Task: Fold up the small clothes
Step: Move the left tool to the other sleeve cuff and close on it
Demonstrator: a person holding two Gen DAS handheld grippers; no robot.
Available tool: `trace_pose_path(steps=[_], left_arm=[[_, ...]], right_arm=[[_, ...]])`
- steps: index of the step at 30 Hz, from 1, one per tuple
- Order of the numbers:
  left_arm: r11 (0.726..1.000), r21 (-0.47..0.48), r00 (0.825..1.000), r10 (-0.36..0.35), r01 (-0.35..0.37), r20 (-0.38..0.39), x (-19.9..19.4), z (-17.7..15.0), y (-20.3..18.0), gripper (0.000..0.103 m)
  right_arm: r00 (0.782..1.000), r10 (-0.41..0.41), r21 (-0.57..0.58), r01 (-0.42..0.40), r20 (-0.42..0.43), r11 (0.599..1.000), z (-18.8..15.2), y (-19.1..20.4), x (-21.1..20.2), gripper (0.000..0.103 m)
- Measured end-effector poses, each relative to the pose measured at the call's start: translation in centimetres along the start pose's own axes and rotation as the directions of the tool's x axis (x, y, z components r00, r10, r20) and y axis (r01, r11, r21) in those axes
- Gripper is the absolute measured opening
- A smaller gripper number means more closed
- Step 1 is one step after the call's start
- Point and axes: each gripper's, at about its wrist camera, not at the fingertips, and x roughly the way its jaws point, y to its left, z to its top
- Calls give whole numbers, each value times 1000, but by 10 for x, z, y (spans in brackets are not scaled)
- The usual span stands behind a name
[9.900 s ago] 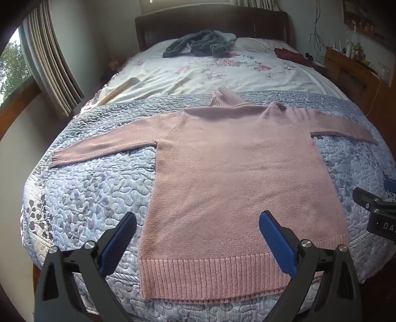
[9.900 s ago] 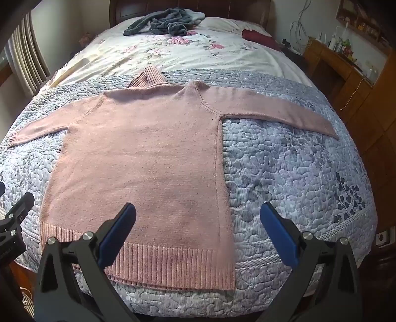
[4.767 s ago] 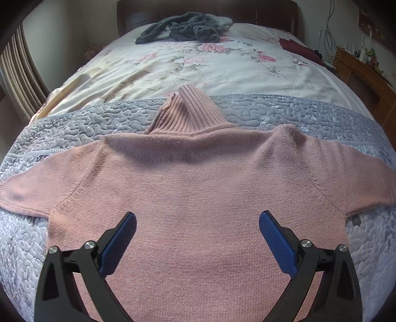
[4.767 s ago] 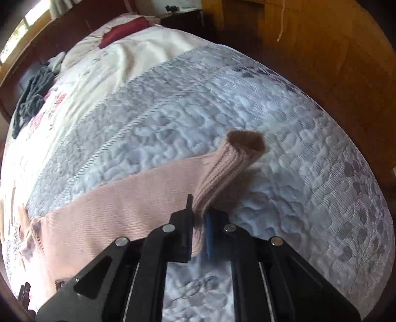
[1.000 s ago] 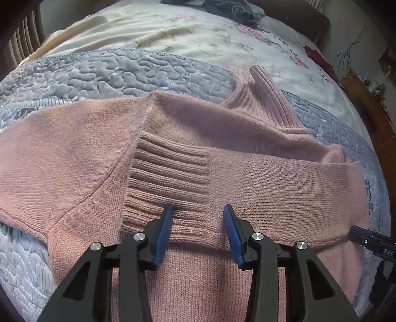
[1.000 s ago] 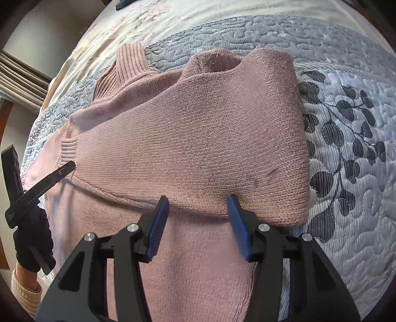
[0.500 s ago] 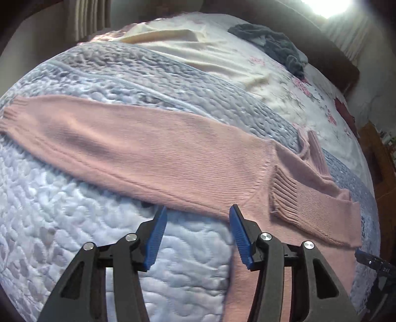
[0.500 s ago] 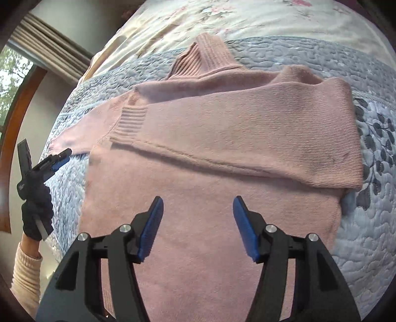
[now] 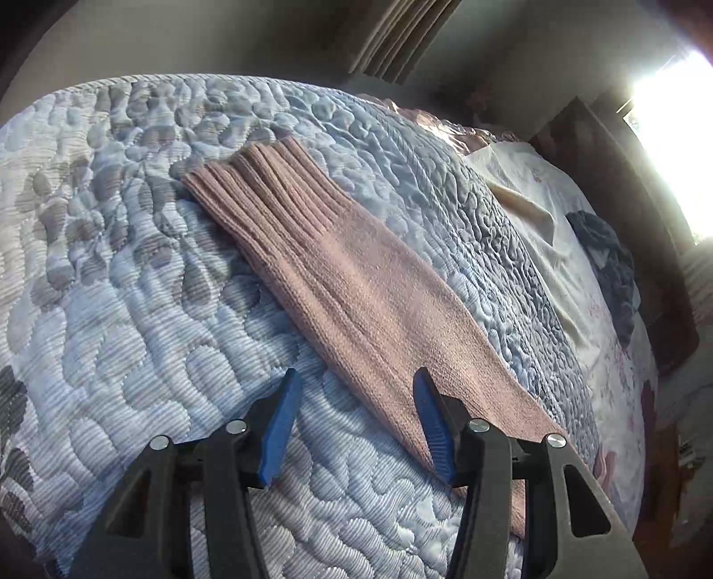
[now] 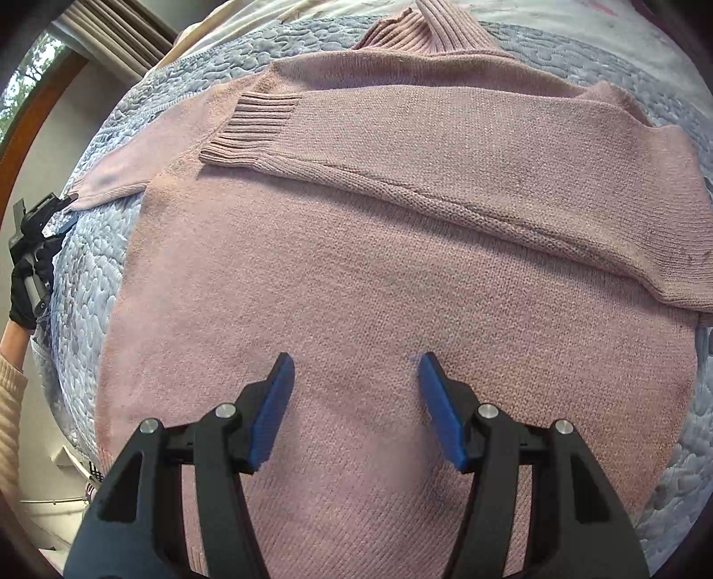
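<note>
While one pink knitted turtleneck sweater (image 10: 379, 276) lies flat on the bed's blue-grey quilted bedspread (image 9: 133, 311), its two sleeves lie differently: the right sleeve (image 10: 468, 147) is folded across the chest, with its ribbed cuff (image 10: 249, 129) lying near the left shoulder, and the left sleeve (image 9: 356, 289) stretches straight out over the quilt. The ribbed collar (image 10: 428, 31) points toward the head of the bed. Two tongs are in view. The left tongs (image 9: 354, 418) are released, blue pads spread, low over the near edge of the outstretched sleeve, one pad above the knit and one above the quilt. The right tongs (image 10: 356, 401) are likewise spread wide and grip nothing, hovering over the sweater's lower body. Farther up the bed, a cream floral sheet (image 9: 557, 249) carries one dark grey crumpled garment (image 9: 610, 267). A black-gloved hand (image 10: 26, 285) holds the left tool at the bed's edge.
</note>
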Motion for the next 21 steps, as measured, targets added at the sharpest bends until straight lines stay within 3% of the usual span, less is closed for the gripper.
trace_pose_path(steps=[7,12,16,21], left_arm=[[1000,-12,1000,-8,8,30,20,24,2,51],[999,24,999,34,-35,31,19,25,-1,12],[998,51,997,27,-31,69,3,18,-11,7],[980,192,996,-57,42,72,-18,-6,-68,6]], right_arm=[[1000,-24,-8,24,7,1000,-1,2,5,60],[999,-34,-6,34,9,999,1,5,7,62],[999,-30,-9,30,14,1000,-3,6,4,61],[1000,0,10,0,27,1000,-10,-1,-7,60]])
